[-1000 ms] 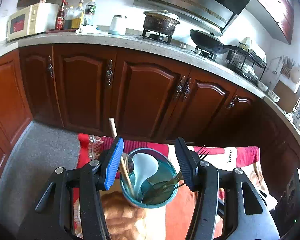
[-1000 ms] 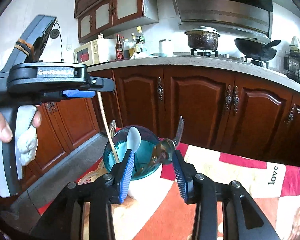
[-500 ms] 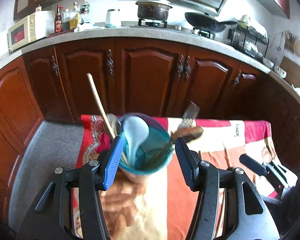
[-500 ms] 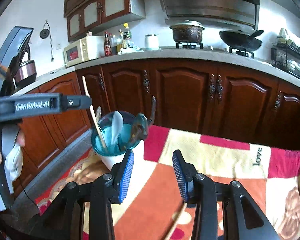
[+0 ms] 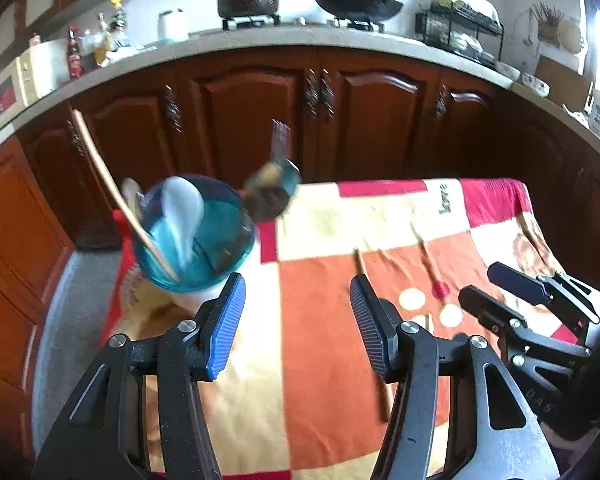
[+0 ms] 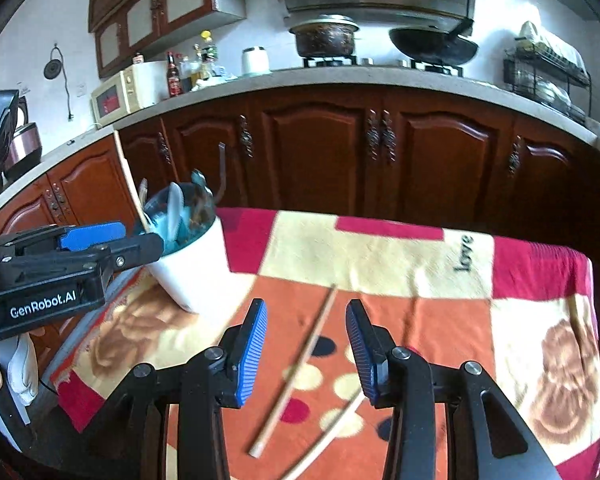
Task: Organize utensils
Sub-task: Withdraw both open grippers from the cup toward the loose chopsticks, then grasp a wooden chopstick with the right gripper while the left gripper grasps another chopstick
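A white utensil cup (image 6: pixel 196 268) with a teal rim (image 5: pixel 196 232) stands at the table's left end. It holds a white spoon (image 5: pixel 182 208), a wooden chopstick (image 5: pixel 112 192), a fork (image 5: pixel 278 144) and other utensils. Two wooden chopsticks lie on the cloth, one (image 6: pixel 296 368) between my right fingers and one (image 6: pixel 332 432) nearer. My left gripper (image 5: pixel 298 324) is open and empty, just right of the cup. My right gripper (image 6: pixel 306 352) is open and empty above the loose chopsticks. It also shows in the left wrist view (image 5: pixel 496 292).
The table carries a red, orange and cream patterned cloth (image 6: pixel 380 256). Dark wooden kitchen cabinets (image 6: pixel 320 144) stand behind it, with a counter holding a pot (image 6: pixel 326 38), a wok (image 6: pixel 432 44) and a microwave (image 6: pixel 120 88).
Both grippers have pulled back and away from the cup. The cup now sits to the left in both views, and the loose chopsticks have come into view under the right gripper.
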The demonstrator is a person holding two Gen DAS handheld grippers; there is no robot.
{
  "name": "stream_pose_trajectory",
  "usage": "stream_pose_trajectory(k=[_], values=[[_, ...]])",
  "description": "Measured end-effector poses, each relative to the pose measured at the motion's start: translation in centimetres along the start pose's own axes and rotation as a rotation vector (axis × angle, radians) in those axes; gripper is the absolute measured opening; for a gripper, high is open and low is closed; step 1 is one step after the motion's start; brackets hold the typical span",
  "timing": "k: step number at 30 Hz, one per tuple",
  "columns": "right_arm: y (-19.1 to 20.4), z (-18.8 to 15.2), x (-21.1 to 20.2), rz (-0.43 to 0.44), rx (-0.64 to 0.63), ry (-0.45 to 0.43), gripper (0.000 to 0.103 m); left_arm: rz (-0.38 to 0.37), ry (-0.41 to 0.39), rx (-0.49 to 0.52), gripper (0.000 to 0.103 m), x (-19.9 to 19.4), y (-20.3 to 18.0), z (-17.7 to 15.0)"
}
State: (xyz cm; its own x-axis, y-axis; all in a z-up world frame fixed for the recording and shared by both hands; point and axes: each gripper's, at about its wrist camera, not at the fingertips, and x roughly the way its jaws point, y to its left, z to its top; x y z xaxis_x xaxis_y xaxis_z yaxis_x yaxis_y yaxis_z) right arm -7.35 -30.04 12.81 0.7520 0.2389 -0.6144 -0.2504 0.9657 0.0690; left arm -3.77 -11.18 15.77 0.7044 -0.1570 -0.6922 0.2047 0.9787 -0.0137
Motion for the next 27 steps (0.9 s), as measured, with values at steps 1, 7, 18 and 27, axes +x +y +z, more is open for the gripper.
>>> stream_pose_trajectory(k=[1, 7, 18, 27], values=[[-0.5, -0.4, 0.0, -0.003, 0.006, 0.007, 0.039, -0.008, 0.009, 0.001, 0.054, 0.3, -0.3, -0.2], [-5.2, -3.4, 1.8, 0.018, 0.106, 0.116, 0.039, -0.108, 0.093, -0.024, 0.054, 3.4, -1.2, -1.8], [-6.8, -5.7, 9.2, 0.124, 0.246, 0.319, 0.023, -0.153, 0.235, -0.054, 0.054, 9.1, -2.7, -2.9], [-7.4, -5.8, 10.8, 0.095, 0.200, 0.323, 0.000, -0.145, 0.316, -0.127, 0.054, 14.9, -3.2, -1.5]])
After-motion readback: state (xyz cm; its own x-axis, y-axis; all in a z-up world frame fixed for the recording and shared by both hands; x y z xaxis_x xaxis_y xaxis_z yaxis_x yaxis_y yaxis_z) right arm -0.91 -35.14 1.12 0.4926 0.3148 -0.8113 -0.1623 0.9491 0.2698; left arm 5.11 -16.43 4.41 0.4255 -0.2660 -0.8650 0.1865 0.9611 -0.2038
